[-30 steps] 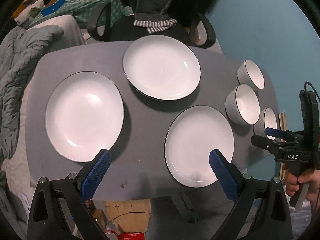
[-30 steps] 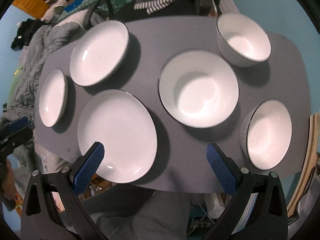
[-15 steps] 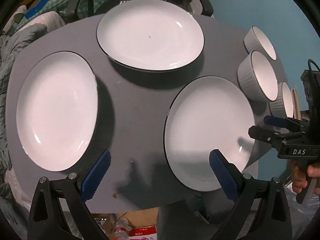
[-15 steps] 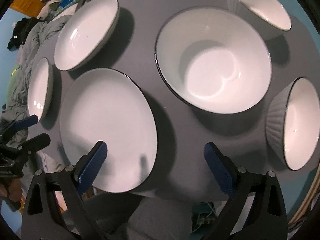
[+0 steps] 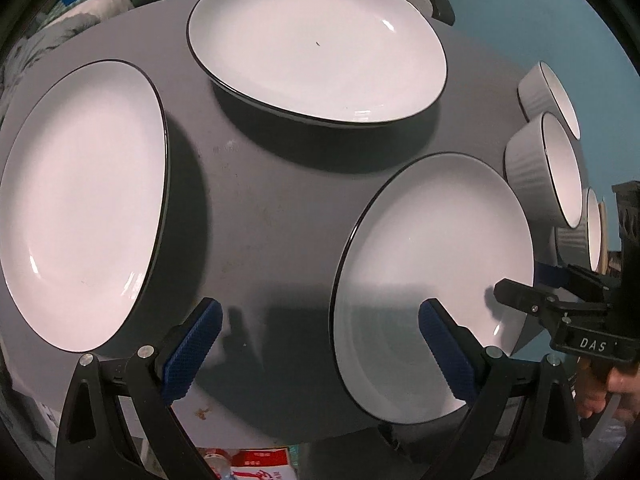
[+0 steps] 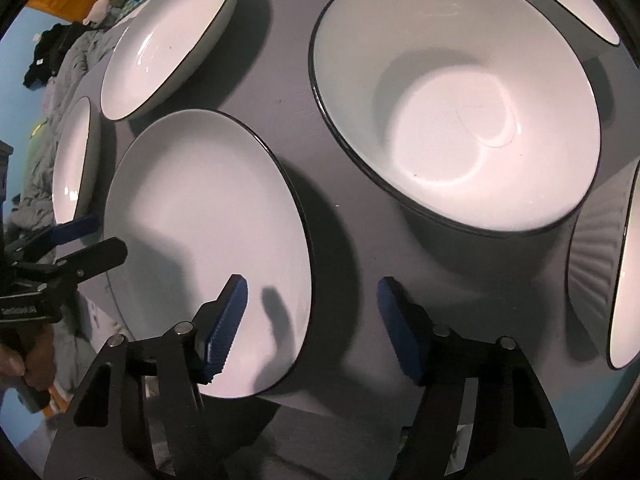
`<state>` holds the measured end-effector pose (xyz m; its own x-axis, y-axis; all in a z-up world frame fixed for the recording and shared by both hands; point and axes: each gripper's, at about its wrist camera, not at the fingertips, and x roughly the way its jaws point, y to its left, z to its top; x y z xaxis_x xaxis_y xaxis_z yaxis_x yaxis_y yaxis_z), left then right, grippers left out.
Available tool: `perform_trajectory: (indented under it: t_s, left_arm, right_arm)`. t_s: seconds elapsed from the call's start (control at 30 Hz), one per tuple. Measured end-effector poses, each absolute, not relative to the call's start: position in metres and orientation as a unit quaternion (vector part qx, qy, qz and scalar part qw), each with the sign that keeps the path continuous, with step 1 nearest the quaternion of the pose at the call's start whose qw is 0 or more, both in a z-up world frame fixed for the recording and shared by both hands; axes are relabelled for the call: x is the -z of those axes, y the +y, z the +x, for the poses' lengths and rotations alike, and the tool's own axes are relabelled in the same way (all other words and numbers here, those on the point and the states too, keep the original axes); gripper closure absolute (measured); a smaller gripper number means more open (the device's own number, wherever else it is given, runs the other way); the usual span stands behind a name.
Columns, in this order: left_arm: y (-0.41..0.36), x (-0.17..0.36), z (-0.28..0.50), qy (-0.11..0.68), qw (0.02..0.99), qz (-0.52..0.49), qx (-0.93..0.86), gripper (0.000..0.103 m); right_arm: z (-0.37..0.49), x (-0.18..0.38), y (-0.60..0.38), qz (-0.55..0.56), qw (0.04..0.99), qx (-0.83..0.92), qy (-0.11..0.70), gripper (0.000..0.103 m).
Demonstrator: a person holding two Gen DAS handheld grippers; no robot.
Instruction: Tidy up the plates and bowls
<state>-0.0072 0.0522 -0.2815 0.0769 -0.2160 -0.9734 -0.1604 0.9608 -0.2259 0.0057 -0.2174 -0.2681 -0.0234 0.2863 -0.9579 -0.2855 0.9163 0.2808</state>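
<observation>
Plates and bowls lay on the grey table [image 5: 260, 200]. My right gripper [image 6: 312, 320] was closing astride the near-edge plate [image 6: 200, 208] rim, not yet pinching; my left gripper [image 5: 316, 344] stood open. Glazed ceramic — stiff, slick, breakable — best pinched at the rim.

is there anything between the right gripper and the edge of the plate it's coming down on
Nothing visible. The right gripper has just been closing its jaws, which straddle the near plate at its right rim: one pad over the plate, the other over the bare table. The middle bowl sits clear beyond.
</observation>
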Motion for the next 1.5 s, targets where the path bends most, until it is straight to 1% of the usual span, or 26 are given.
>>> perform_trajectory:
  t_s: [0.03, 0.07, 0.1, 0.13, 0.2, 0.27, 0.3, 0.43, 0.5, 0.53, 0.57, 0.6, 0.63, 0.67, 0.7, 0.97, 1.03, 1.07, 1.1, 1.5]
  left_arm:
    - [0.052, 0.282, -0.007, 0.678, 0.721, -0.142, 0.019, 0.005]
    - [0.052, 0.282, -0.006, 0.678, 0.720, -0.145, 0.019, 0.007]
    - [0.052, 0.284, -0.005, 0.681, 0.717, -0.148, 0.020, 0.015]
    - [0.052, 0.285, -0.004, 0.685, 0.713, -0.150, 0.021, 0.023]
    - [0.052, 0.287, -0.002, 0.688, 0.708, -0.157, 0.021, 0.030]
    - [0.054, 0.288, 0.000, 0.686, 0.708, -0.165, 0.019, 0.035]
    - [0.053, 0.289, 0.000, 0.685, 0.708, -0.168, 0.020, 0.040]
    - [0.045, 0.291, 0.002, 0.691, 0.704, -0.164, 0.029, 0.053]
    - [0.033, 0.295, 0.003, 0.691, 0.705, -0.157, 0.032, 0.055]
    - [0.033, 0.294, 0.003, 0.691, 0.705, -0.153, 0.036, 0.062]
    - [0.034, 0.293, 0.004, 0.693, 0.703, -0.152, 0.040, 0.067]
    - [0.032, 0.294, 0.004, 0.695, 0.702, -0.148, 0.044, 0.074]
    - [0.031, 0.295, 0.005, 0.696, 0.702, -0.144, 0.046, 0.078]
    - [0.030, 0.295, 0.005, 0.696, 0.702, -0.144, 0.051, 0.080]
    - [0.028, 0.295, 0.005, 0.695, 0.702, -0.144, 0.055, 0.082]
    - [0.034, 0.296, 0.004, 0.695, 0.700, -0.154, 0.058, 0.084]
    - [0.034, 0.296, 0.004, 0.695, 0.701, -0.150, 0.059, 0.084]
    - [0.052, 0.291, 0.002, 0.695, 0.701, -0.148, 0.060, 0.084]
    - [0.055, 0.289, 0.001, 0.696, 0.700, -0.147, 0.060, 0.084]
    - [0.055, 0.277, -0.003, 0.690, 0.707, -0.149, 0.039, 0.084]
  right_arm:
    - [0.007, 0.267, -0.218, 0.003, 0.699, -0.213, 0.683, 0.043]
    - [0.010, 0.267, -0.218, 0.004, 0.696, -0.219, 0.684, 0.044]
    - [0.011, 0.266, -0.219, 0.003, 0.696, -0.220, 0.684, 0.045]
    - [0.014, 0.267, -0.218, 0.005, 0.695, -0.223, 0.684, 0.055]
    - [0.012, 0.271, -0.217, 0.012, 0.688, -0.234, 0.687, 0.070]
    - [0.015, 0.270, -0.216, 0.015, 0.687, -0.236, 0.687, 0.072]
    - [0.014, 0.270, -0.216, 0.015, 0.687, -0.239, 0.686, 0.079]
    - [0.012, 0.270, -0.222, 0.018, 0.684, -0.240, 0.689, 0.080]
    - [0.014, 0.268, -0.220, 0.018, 0.683, -0.240, 0.690, 0.082]
    - [0.013, 0.268, -0.220, 0.018, 0.683, -0.238, 0.690, 0.084]
    - [0.010, 0.272, -0.208, 0.018, 0.683, -0.238, 0.691, 0.085]
    - [0.010, 0.273, -0.211, 0.021, 0.682, -0.238, 0.691, 0.086]
    - [0.012, 0.273, -0.212, 0.026, 0.679, -0.239, 0.693, 0.087]
    - [0.013, 0.274, -0.214, 0.030, 0.677, -0.239, 0.695, 0.087]
    - [0.014, 0.275, -0.215, 0.032, 0.676, -0.240, 0.696, 0.087]
    - [0.023, 0.276, -0.220, 0.050, 0.660, -0.241, 0.709, 0.087]
    - [0.023, 0.275, -0.216, 0.039, 0.663, -0.241, 0.708, 0.087]
    - [0.022, 0.274, -0.212, 0.034, 0.664, -0.238, 0.708, 0.087]
    - [0.023, 0.275, -0.211, 0.033, 0.664, -0.234, 0.710, 0.087]
    - [0.020, 0.264, -0.182, 0.031, 0.658, -0.236, 0.714, 0.087]
